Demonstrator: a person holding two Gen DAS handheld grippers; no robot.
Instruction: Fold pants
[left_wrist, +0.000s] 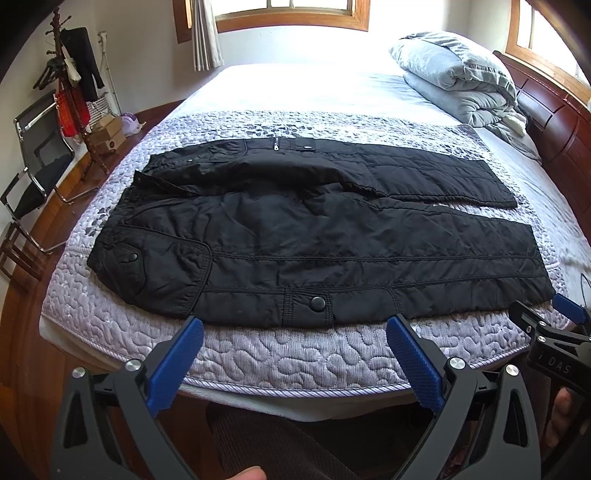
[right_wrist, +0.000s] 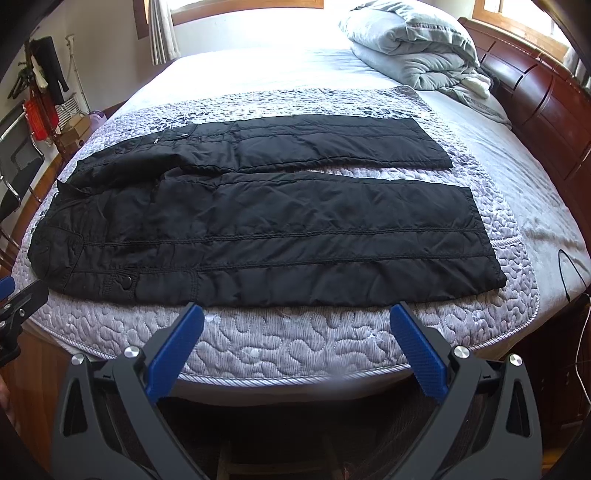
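Note:
Black quilted pants (left_wrist: 314, 229) lie spread flat on the bed, waist to the left, both legs running to the right. They also show in the right wrist view (right_wrist: 266, 221). My left gripper (left_wrist: 295, 325) is open and empty, just in front of the near leg's edge by a snap button. My right gripper (right_wrist: 297, 312) is open and empty, in front of the near leg's lower part. Its side shows at the right edge of the left wrist view (left_wrist: 554, 325).
A quilted lilac mattress cover (left_wrist: 280, 354) lies under the pants. A folded grey duvet (left_wrist: 458, 74) sits at the far right by the wooden headboard (left_wrist: 561, 122). A chair (left_wrist: 33, 173) and coat stand (left_wrist: 70, 85) stand left of the bed.

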